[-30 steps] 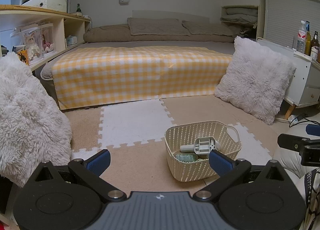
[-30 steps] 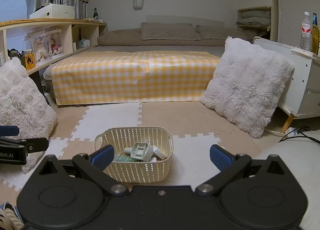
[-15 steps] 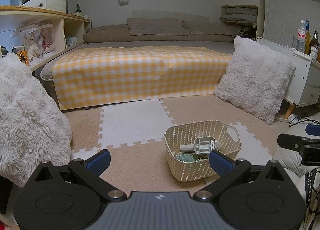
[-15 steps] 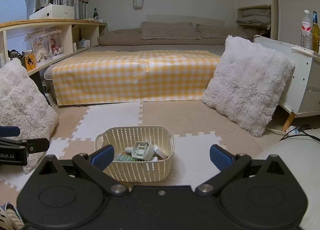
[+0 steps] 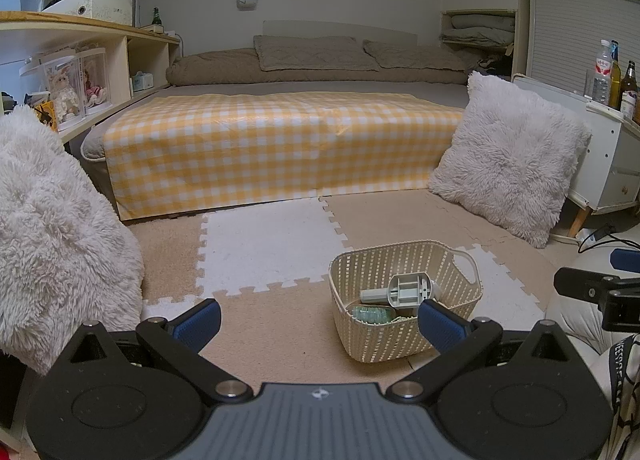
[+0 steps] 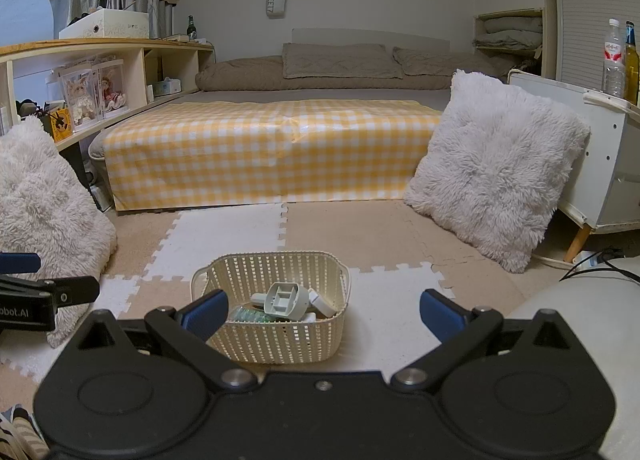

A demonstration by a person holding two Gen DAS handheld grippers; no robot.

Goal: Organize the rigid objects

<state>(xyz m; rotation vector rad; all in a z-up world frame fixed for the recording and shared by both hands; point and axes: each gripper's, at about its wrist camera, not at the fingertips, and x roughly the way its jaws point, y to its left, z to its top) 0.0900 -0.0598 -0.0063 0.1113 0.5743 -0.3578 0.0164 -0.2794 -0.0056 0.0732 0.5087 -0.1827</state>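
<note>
Well, my left gripper [image 5: 318,318] and right gripper [image 6: 324,312] both hang spread apart, holding nothing. Ahead, the cream basket [image 6: 280,336] sits on the foam mat [image 6: 228,236], a grey plastic piece [image 6: 286,300] on top; below it, I can't identify the half-hidden greenish item [image 5: 370,314].

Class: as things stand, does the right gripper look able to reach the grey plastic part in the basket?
Probably yes: the right gripper is open, the basket is open-topped, and the grey plastic part lies uppermost.
</note>
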